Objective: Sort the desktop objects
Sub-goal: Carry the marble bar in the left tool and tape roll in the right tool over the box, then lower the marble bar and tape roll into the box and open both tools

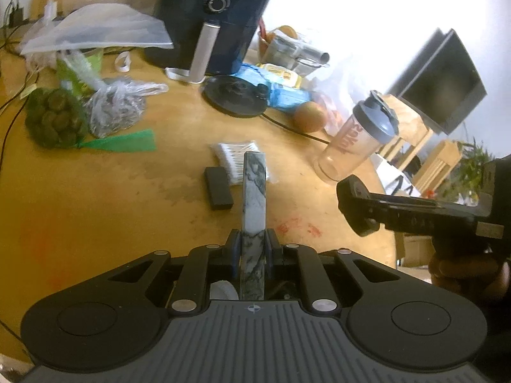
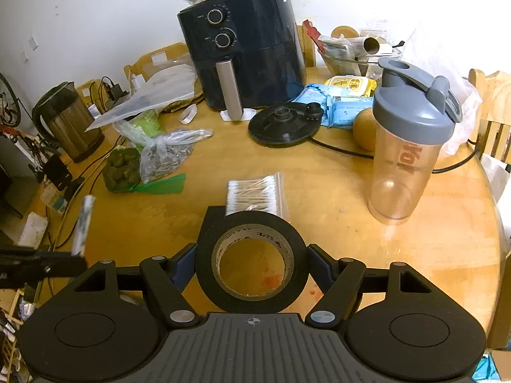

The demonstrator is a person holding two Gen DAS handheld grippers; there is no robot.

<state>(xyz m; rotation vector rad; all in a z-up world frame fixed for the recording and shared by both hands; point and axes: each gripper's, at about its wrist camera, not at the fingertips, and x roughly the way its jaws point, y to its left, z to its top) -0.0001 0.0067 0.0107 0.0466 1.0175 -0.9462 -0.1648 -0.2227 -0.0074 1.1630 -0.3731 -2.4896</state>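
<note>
In the left wrist view, our left gripper (image 1: 252,242) pinches a white-and-grey marbled bar (image 1: 254,198) near its lower end, and the bar rises above the wooden table (image 1: 111,198). Beyond the bar lie a small black block (image 1: 218,188) and, just right of it, a pack of cotton swabs (image 1: 238,159). Farther right stands a clear shaker bottle (image 1: 354,137), and at the far side a dark air fryer (image 1: 217,19). Our right gripper (image 1: 359,207) enters from the right edge; we cannot tell its state here.

In the right wrist view, our right gripper (image 2: 252,261) is pressed against both sides of a roll of black tape (image 2: 252,261), held over the near part of the table (image 2: 351,223). The cotton swabs (image 2: 255,194) sit just beyond the roll, the shaker bottle (image 2: 405,146) to the right. At the far left, the left gripper (image 2: 41,263) holds the marbled bar (image 2: 82,226) tilted.
</note>
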